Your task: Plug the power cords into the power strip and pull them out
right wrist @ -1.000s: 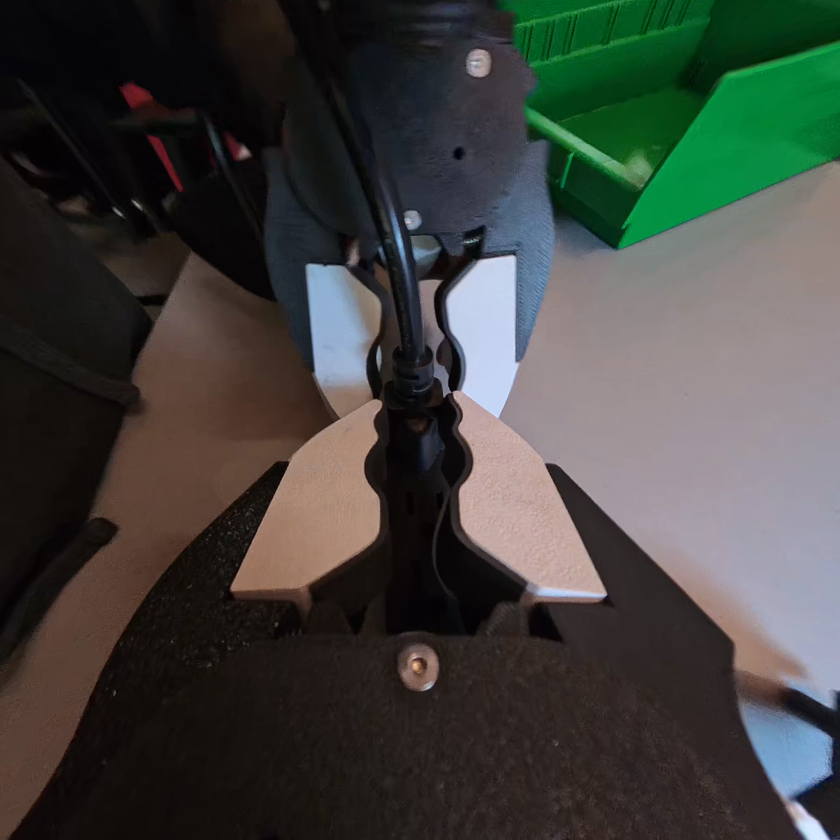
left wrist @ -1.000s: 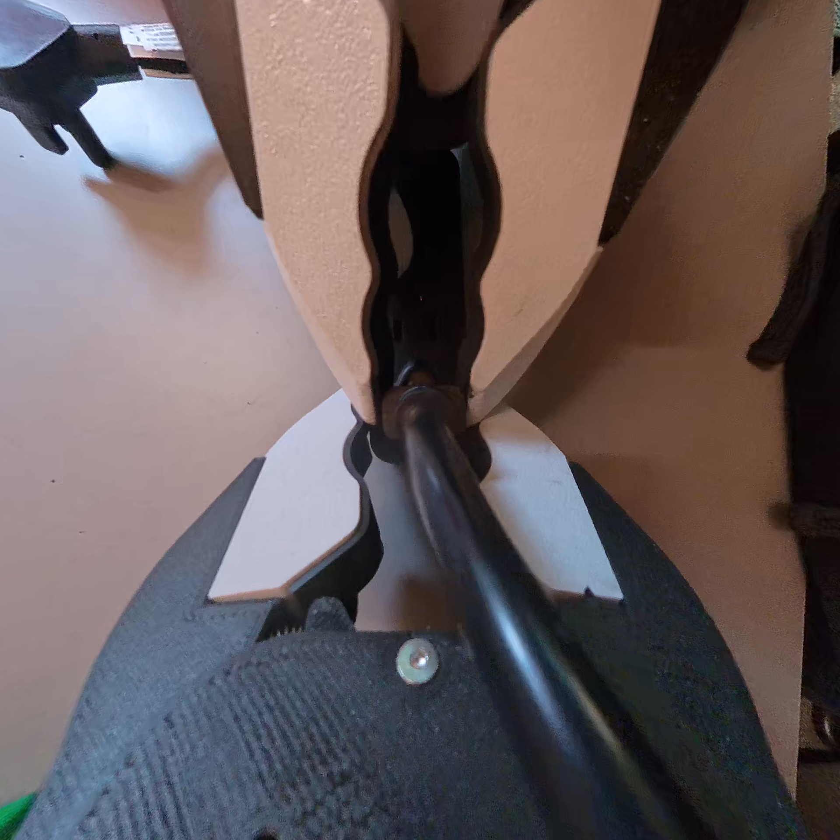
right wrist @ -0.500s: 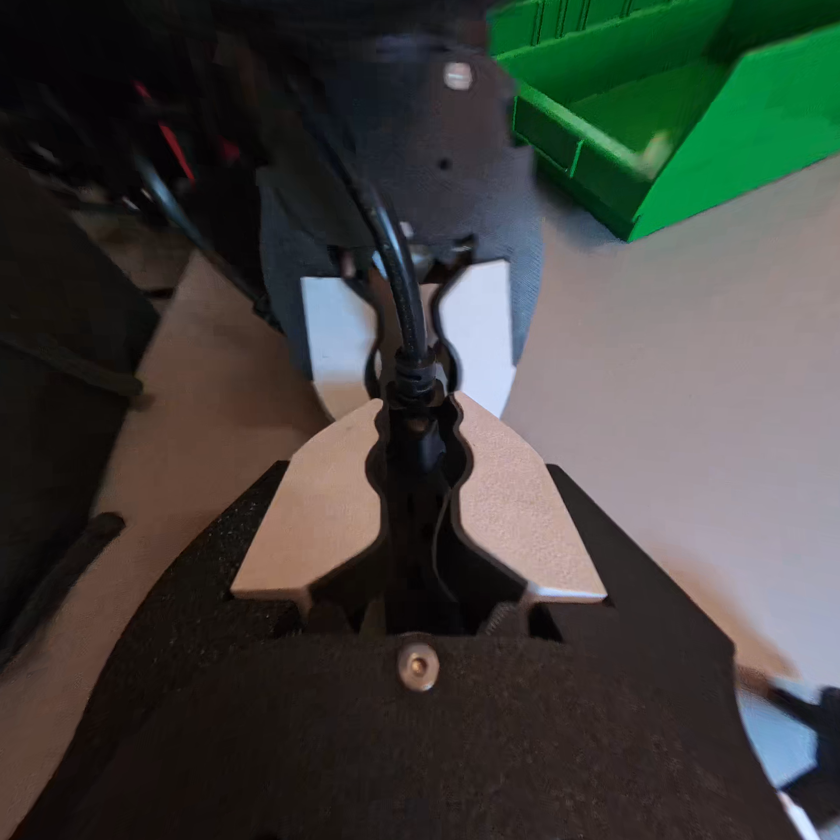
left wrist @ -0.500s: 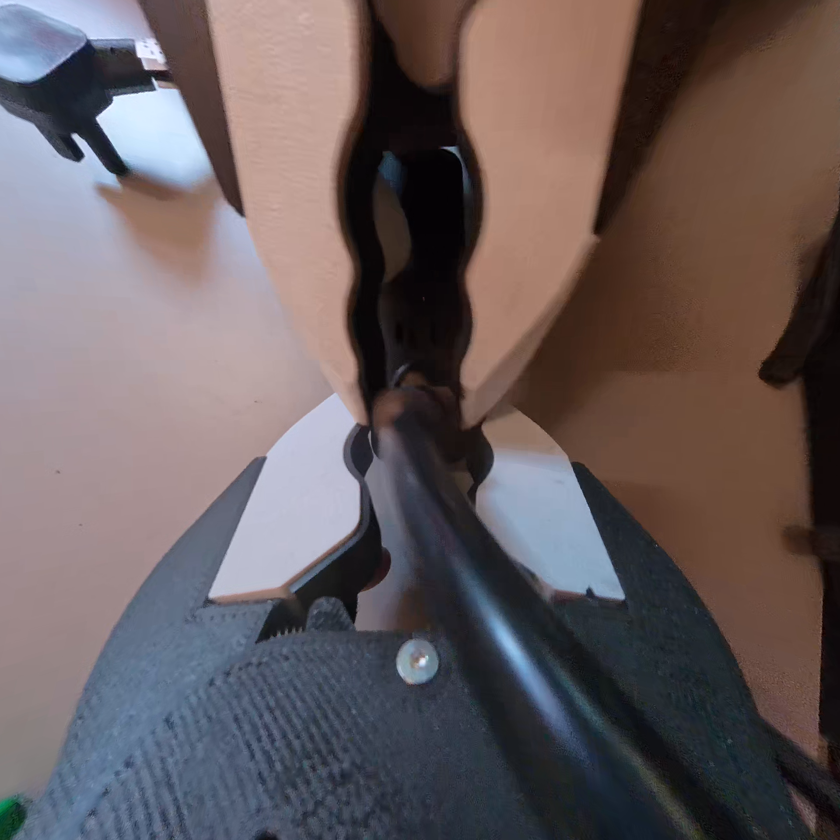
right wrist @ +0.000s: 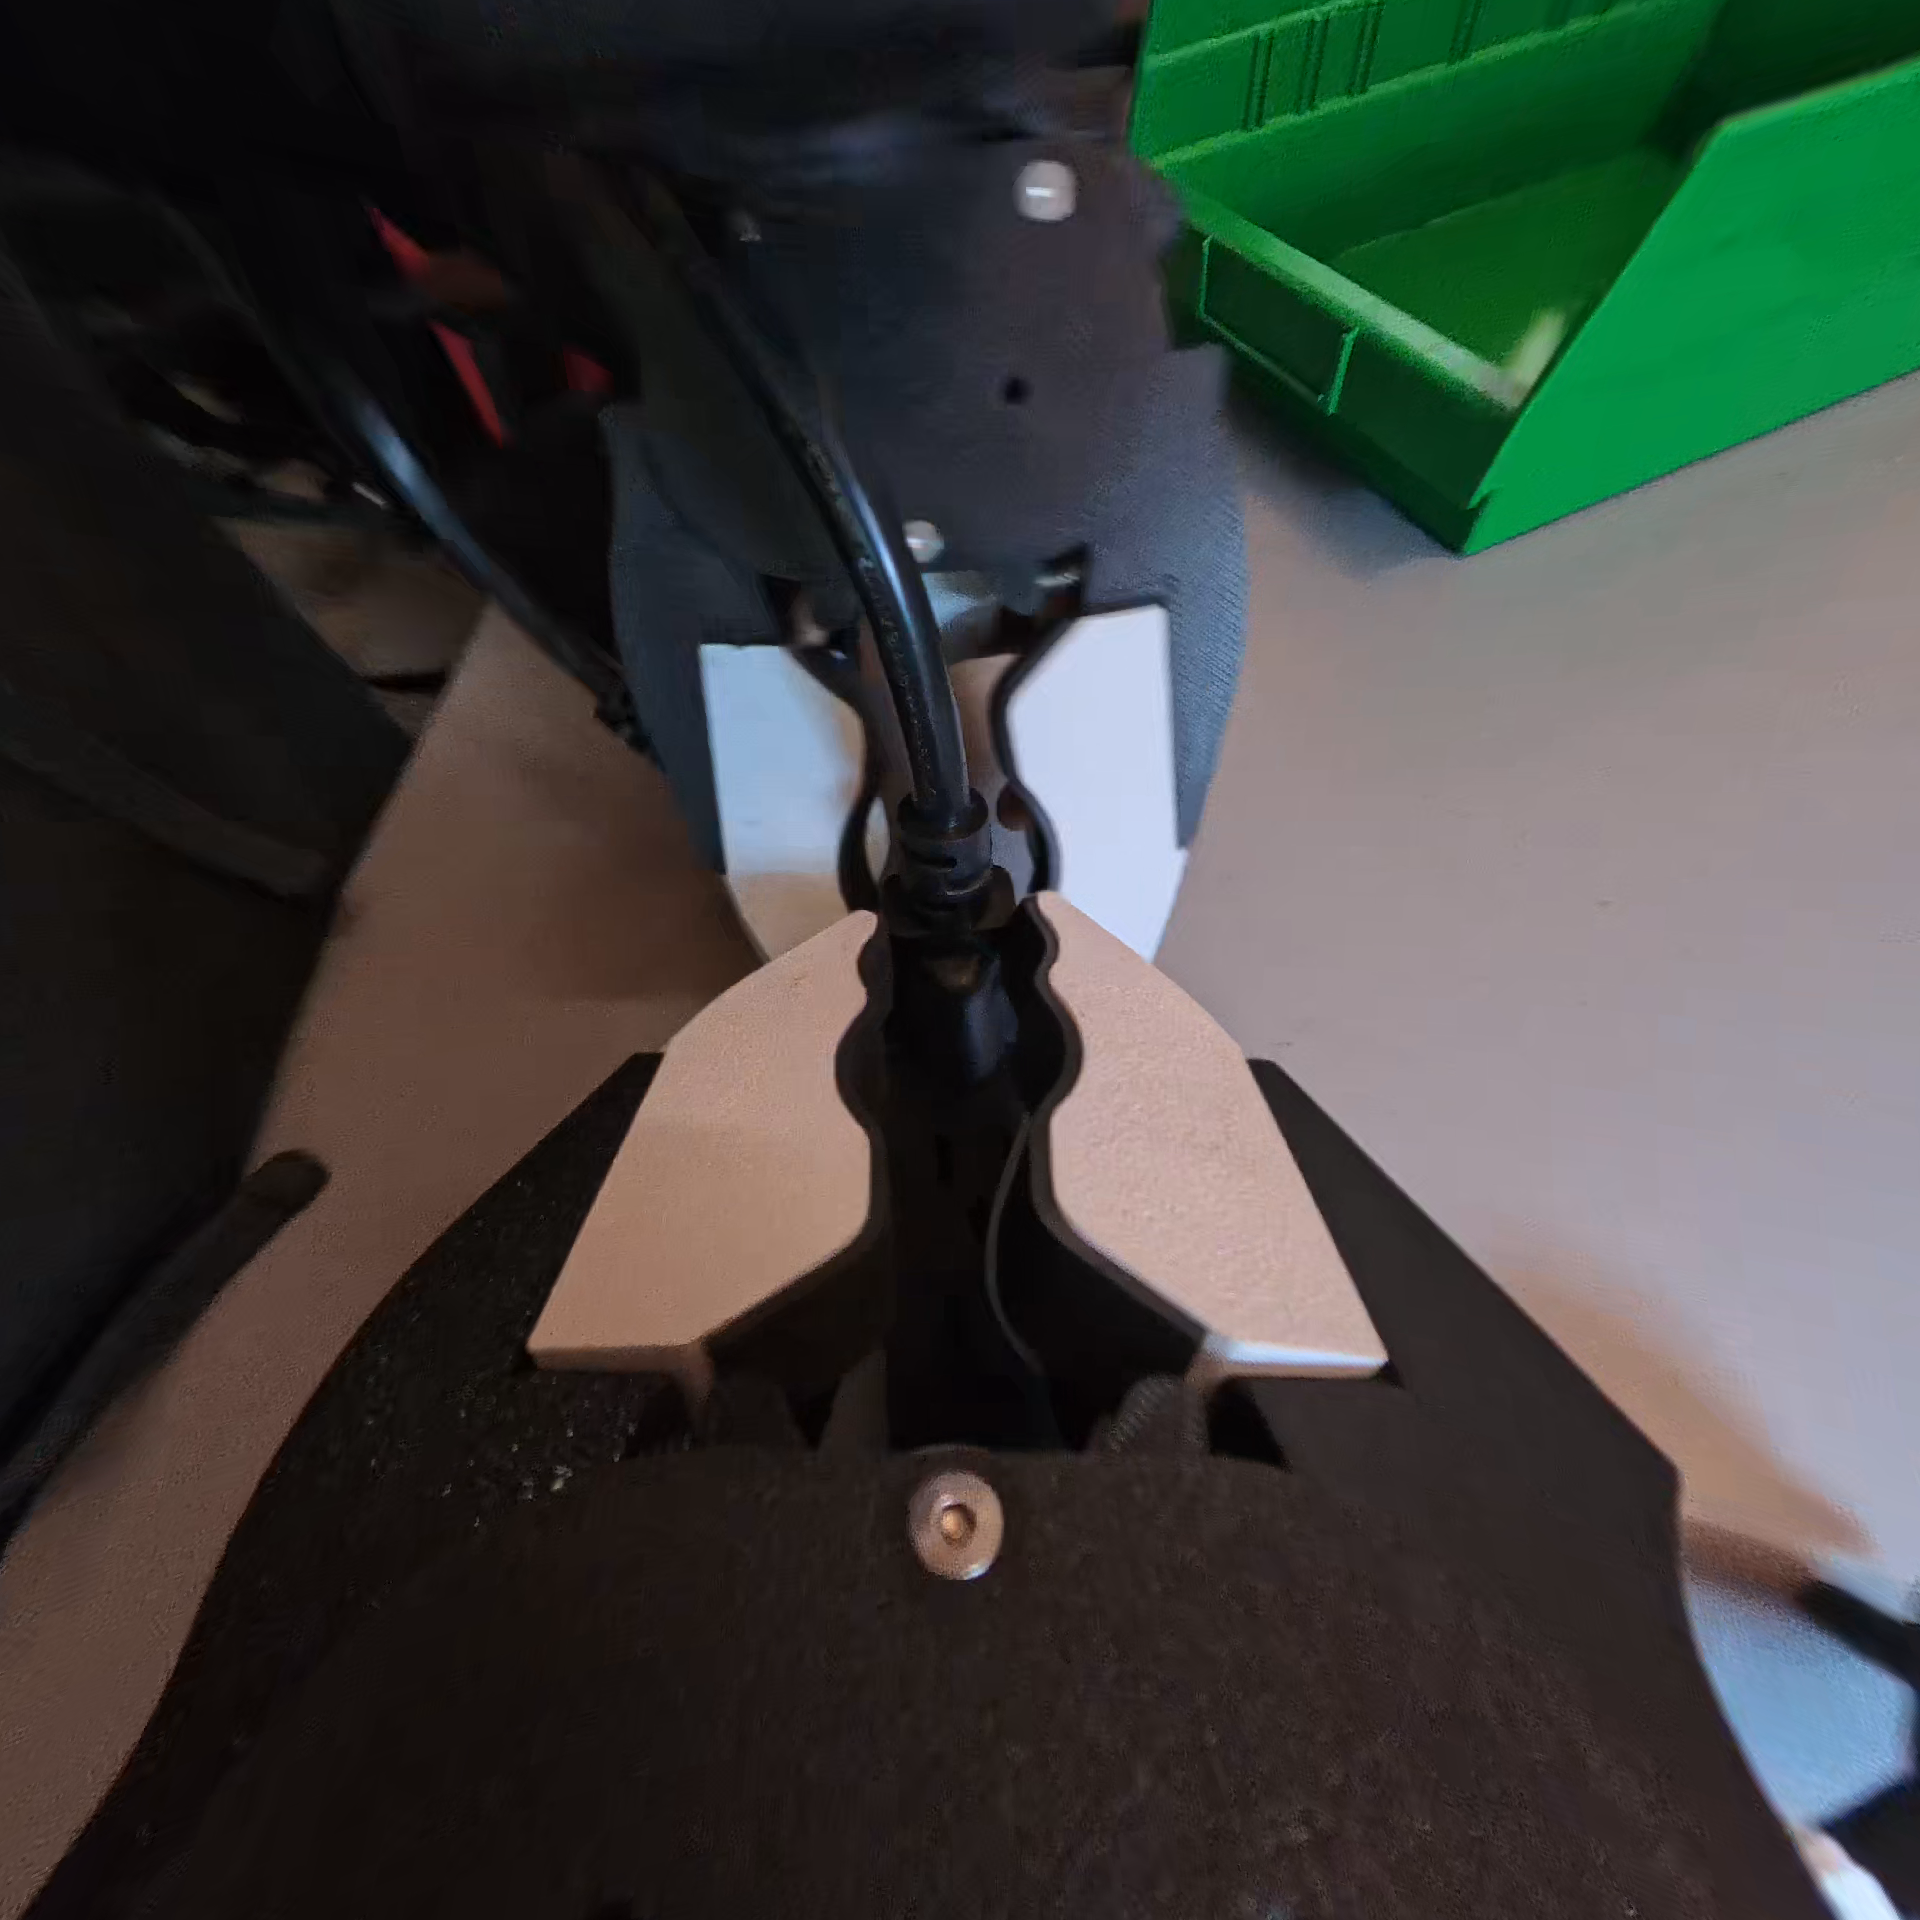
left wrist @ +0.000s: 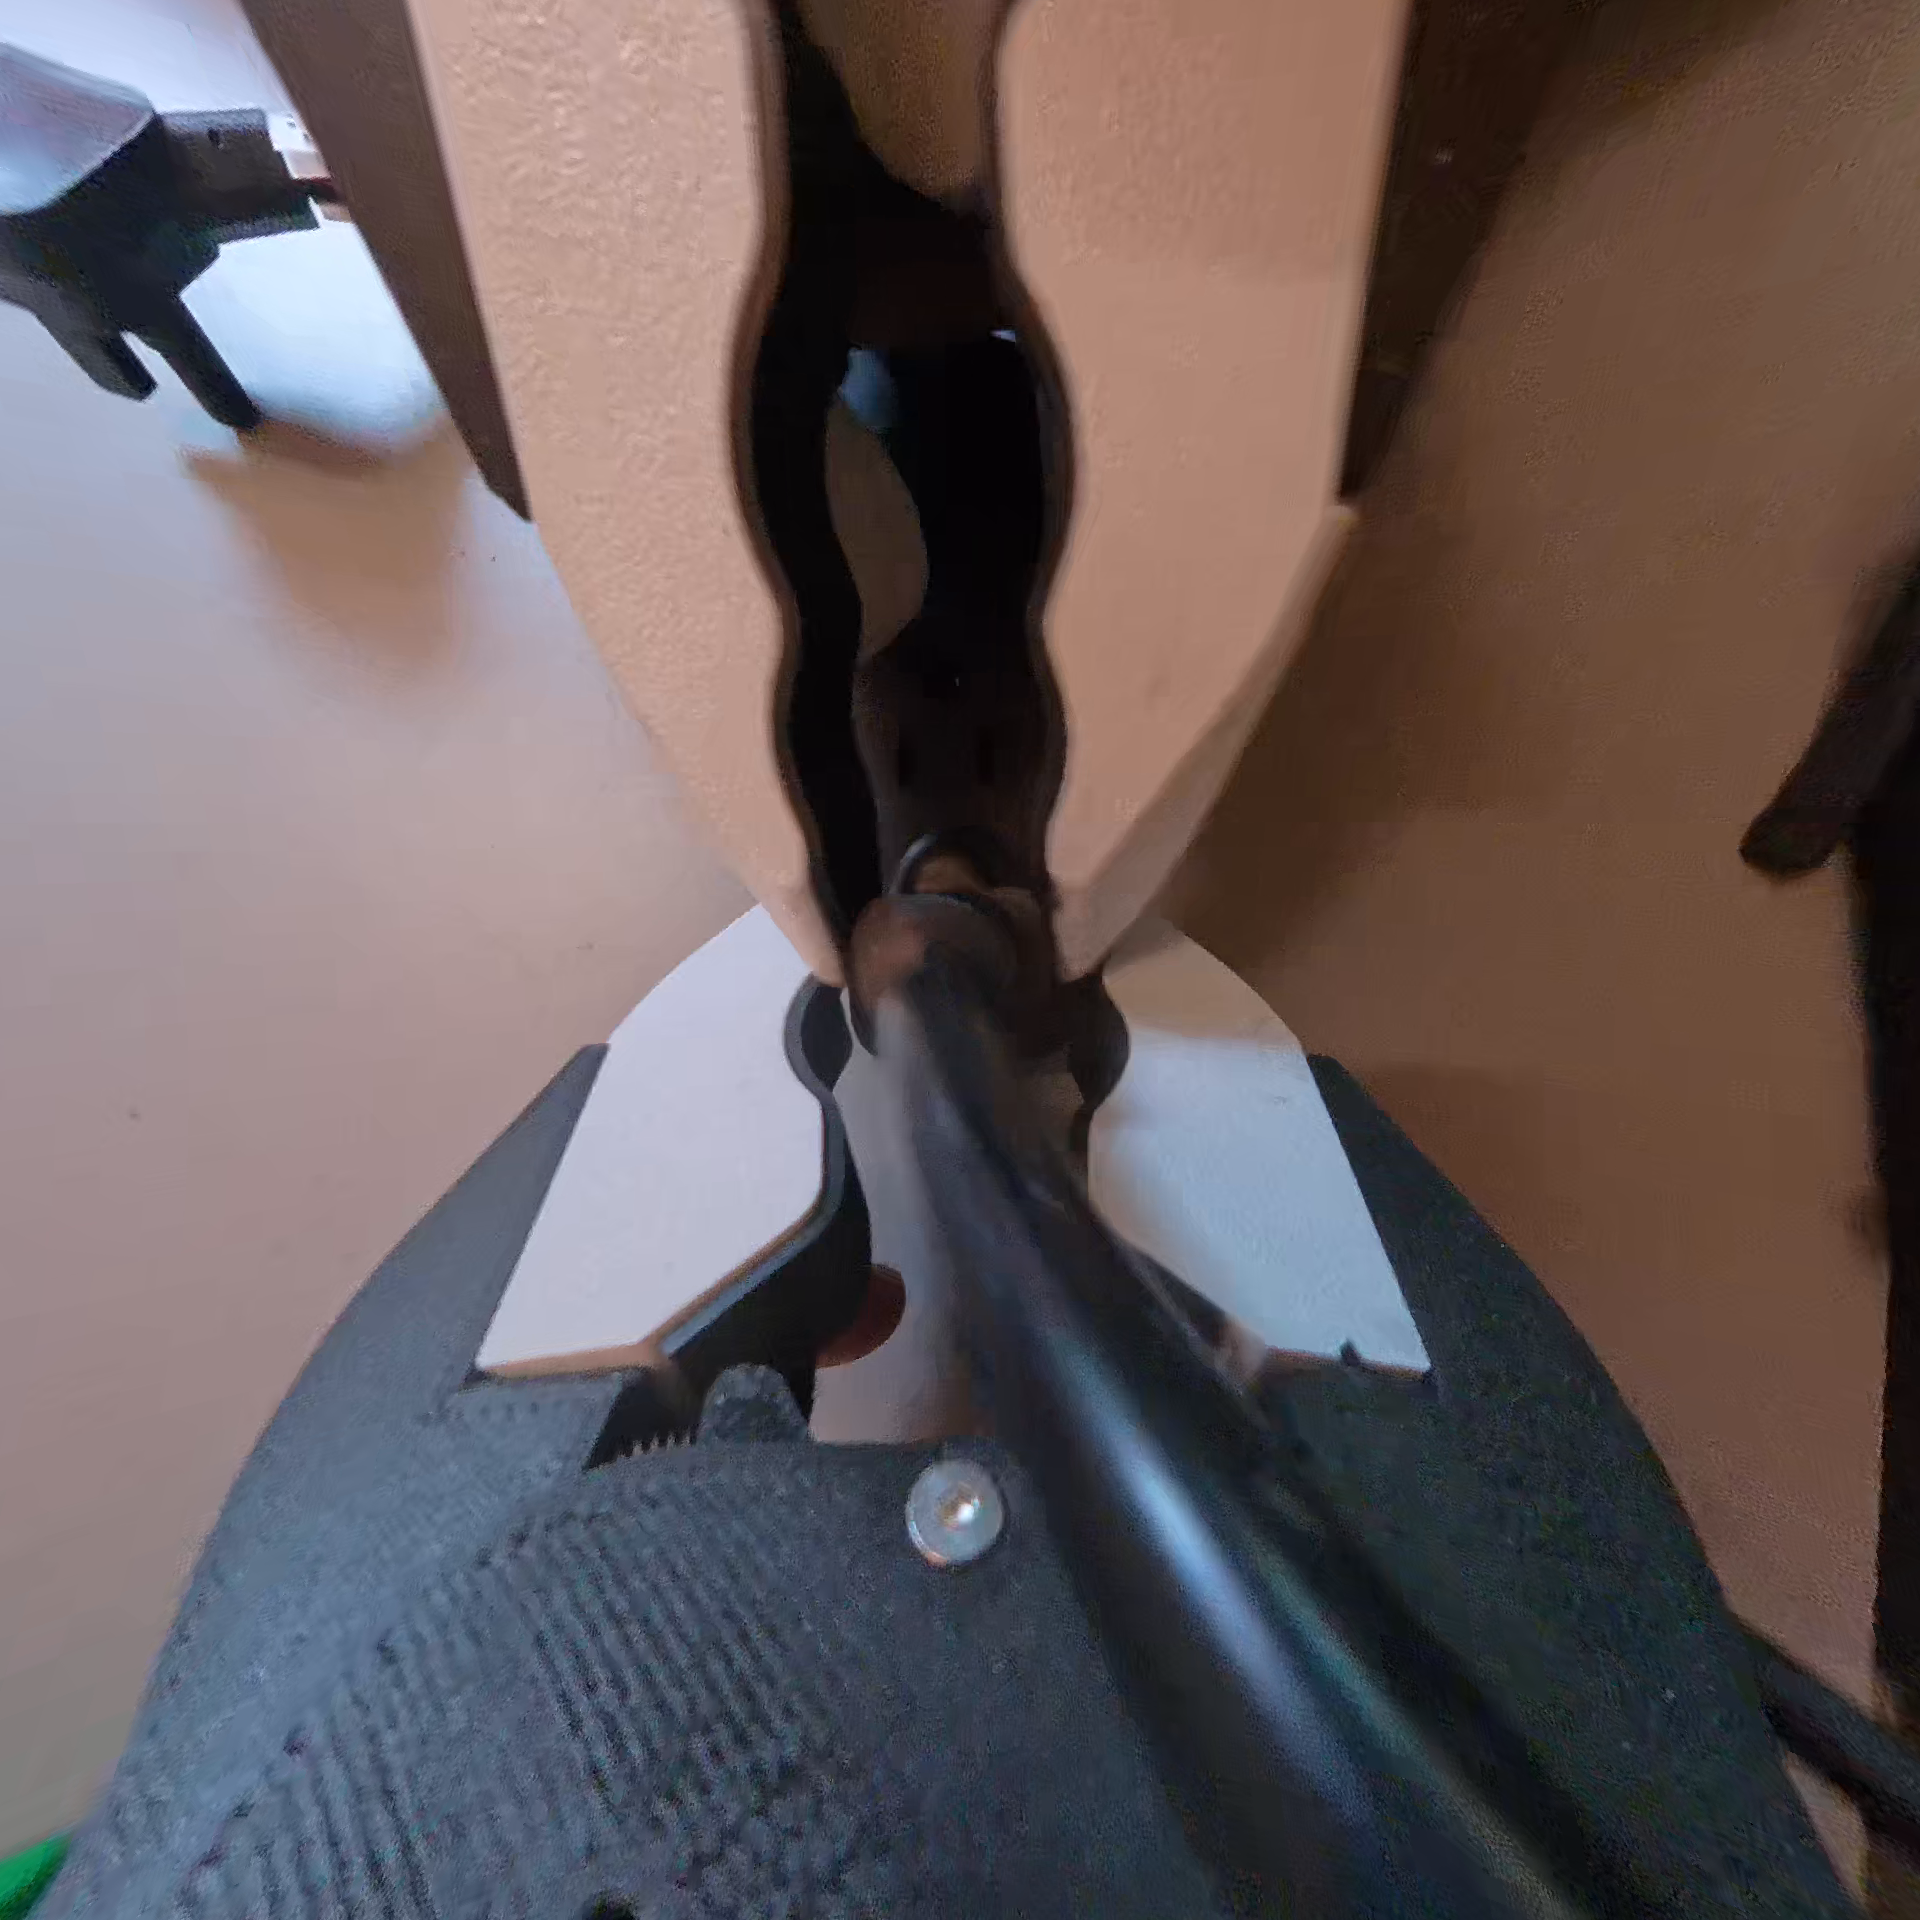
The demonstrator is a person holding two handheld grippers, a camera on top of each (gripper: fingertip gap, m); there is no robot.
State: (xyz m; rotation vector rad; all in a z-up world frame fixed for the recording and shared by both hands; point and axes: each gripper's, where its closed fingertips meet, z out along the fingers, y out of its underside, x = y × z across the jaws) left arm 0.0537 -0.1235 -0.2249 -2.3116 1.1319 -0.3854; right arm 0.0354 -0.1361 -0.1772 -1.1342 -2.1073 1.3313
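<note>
The plug (right wrist: 951, 1039) is still pinched by the right gripper (right wrist: 951, 935), its cord (right wrist: 904, 665) by the left gripper (left wrist: 961, 1013); nothing is plugged in yet.

The right hand-held gripper (right wrist: 951, 935) is closed on a black plug (right wrist: 961, 1023); the plug sits between its two pale fingers (right wrist: 748, 1143); a black cord (right wrist: 914, 665) comes out of the plug and bends up and to the left. The left hand-held gripper (right wrist: 940, 821) faces it, tip to tip; its white fingers (right wrist: 1101, 758) sit on both sides of the cord, right by the plug's end. A green bin (right wrist: 1558, 312) sits on the tabletop (right wrist: 1558, 935) at the top right. Dark, blurry things fill the left side; what they are is not clear.
</note>
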